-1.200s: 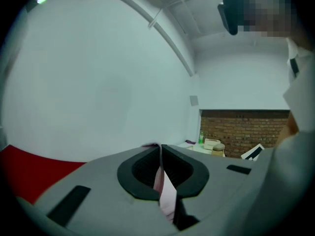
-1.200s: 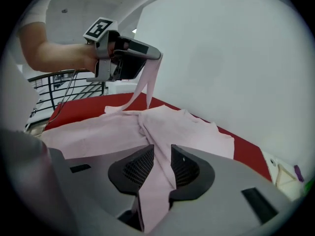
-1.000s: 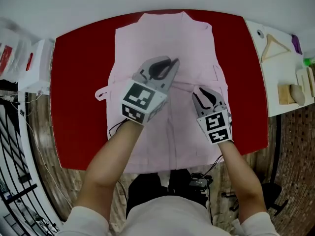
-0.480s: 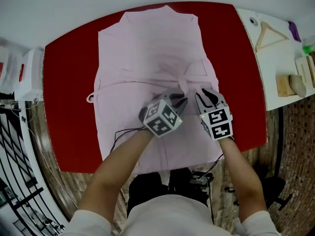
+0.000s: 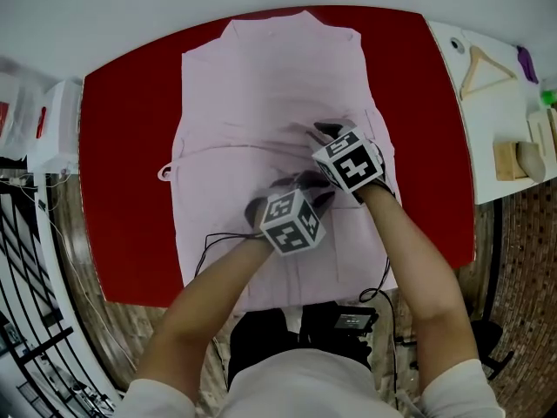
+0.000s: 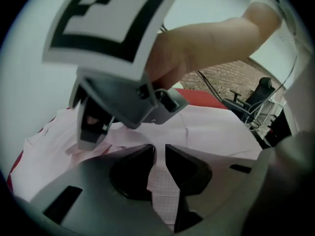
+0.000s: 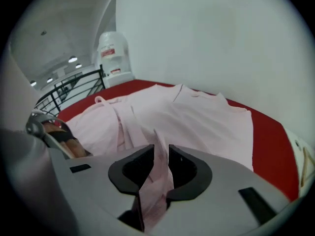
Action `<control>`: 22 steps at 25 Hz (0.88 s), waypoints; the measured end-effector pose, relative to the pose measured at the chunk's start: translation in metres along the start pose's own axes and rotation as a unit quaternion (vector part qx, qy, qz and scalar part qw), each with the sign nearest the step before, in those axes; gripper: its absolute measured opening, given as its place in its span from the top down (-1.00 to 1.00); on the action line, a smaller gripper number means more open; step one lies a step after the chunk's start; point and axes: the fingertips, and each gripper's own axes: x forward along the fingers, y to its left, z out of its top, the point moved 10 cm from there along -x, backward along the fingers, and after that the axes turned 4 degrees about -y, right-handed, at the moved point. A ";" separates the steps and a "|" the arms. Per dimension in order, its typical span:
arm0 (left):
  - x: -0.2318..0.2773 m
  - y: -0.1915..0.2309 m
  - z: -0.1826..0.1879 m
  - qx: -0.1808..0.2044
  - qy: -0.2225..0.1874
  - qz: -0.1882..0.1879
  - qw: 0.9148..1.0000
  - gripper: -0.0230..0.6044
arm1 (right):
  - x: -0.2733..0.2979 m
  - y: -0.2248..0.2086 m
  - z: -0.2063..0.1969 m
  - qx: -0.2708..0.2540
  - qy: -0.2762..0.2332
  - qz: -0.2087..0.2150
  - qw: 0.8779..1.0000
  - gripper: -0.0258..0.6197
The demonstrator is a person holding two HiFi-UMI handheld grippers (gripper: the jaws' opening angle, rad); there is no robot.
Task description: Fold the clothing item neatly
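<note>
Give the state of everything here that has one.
Garment: spread on the table, one fold lifted.
Left gripper: jaws have just been opening, nothing gripped.
Right gripper: shut on a garment fold.
Hanger: lying flat, unused.

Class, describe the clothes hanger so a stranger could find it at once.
Find the red table under the pink garment; right of it stands a white side table. The hanger lies toward its far end, the only open wooden triangle, unlike the solid wooden block nearer us.
</note>
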 end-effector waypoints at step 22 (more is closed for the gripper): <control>-0.018 0.017 -0.027 -0.023 0.031 0.013 0.999 0.67 | -0.027 -0.097 -0.020 0.100 -0.020 -0.070 0.992 0.85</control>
